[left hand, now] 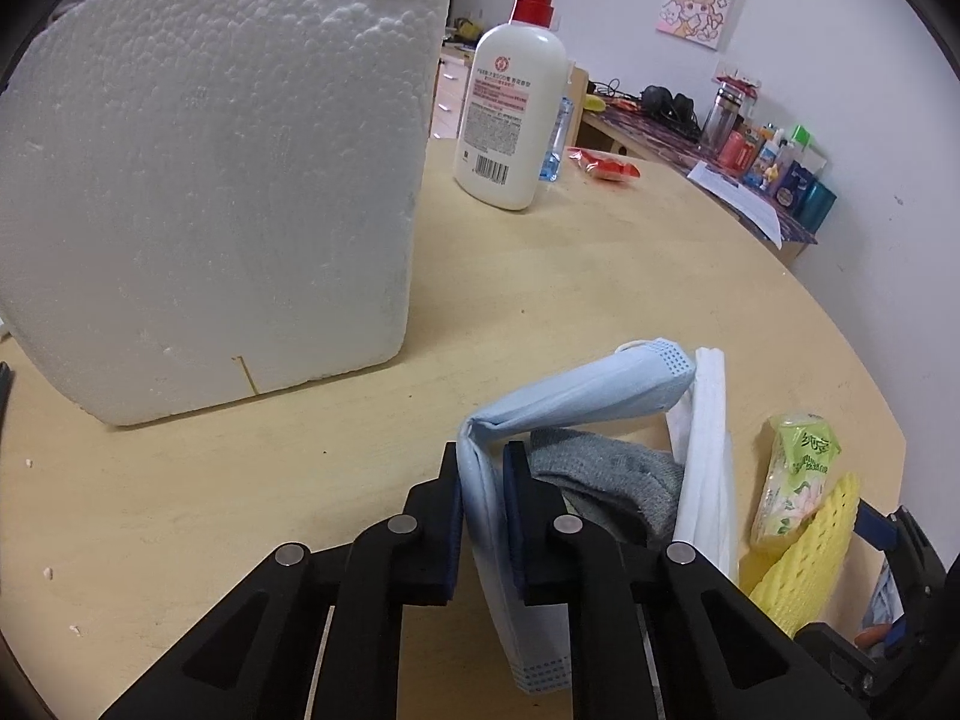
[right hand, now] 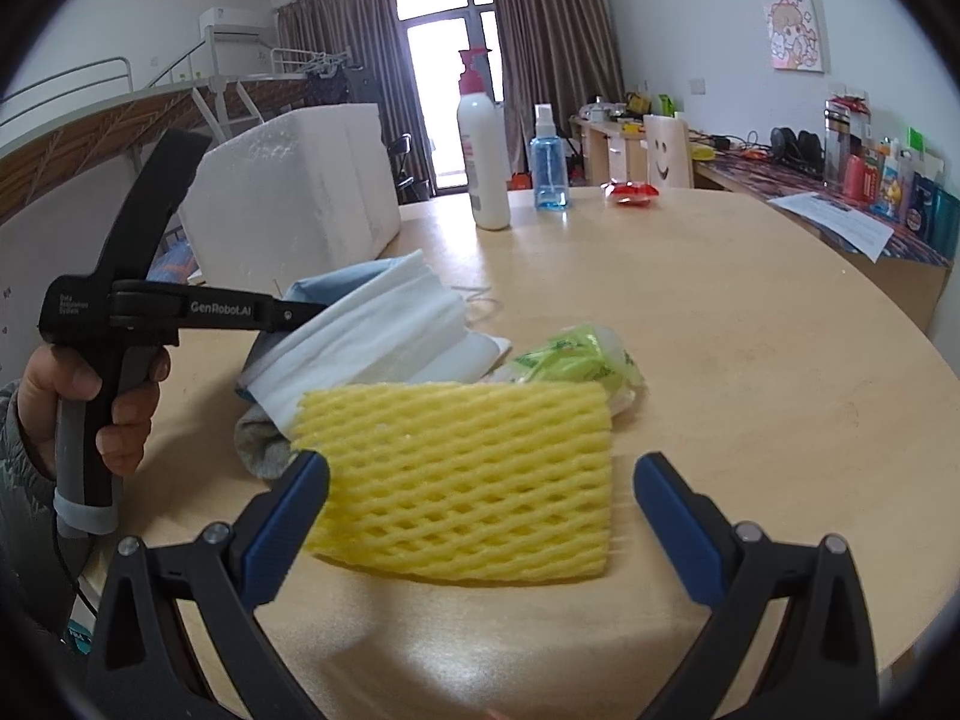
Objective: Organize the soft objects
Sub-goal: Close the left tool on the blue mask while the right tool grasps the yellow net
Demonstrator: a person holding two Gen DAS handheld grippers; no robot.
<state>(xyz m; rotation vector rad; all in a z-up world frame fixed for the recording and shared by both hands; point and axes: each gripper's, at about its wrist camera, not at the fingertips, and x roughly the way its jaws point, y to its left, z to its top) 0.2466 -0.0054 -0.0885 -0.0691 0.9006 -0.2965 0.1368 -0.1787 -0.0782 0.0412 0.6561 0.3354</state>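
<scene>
My left gripper (left hand: pixel 483 468) is shut on a folded blue face mask (left hand: pixel 576 390) and holds it above the table, in front of the white foam box (left hand: pixel 210 180). A grey sock (left hand: pixel 612 480) and a white mask (left hand: pixel 708 450) lie just right of it. My right gripper (right hand: pixel 480 492) is open, its jaws either side of a yellow foam net (right hand: pixel 456 480) on the table. A green tissue pack (right hand: pixel 576 360) lies behind the net. The left gripper (right hand: pixel 288 315) and the foam box (right hand: pixel 288 192) also show in the right wrist view.
A white pump bottle (left hand: pixel 510 114), a blue spray bottle (right hand: pixel 549 168) and a red packet (right hand: pixel 630 192) stand at the round table's far side. A cluttered desk (right hand: pixel 840 192) runs along the right wall. The table edge (right hand: pixel 936 396) curves at the right.
</scene>
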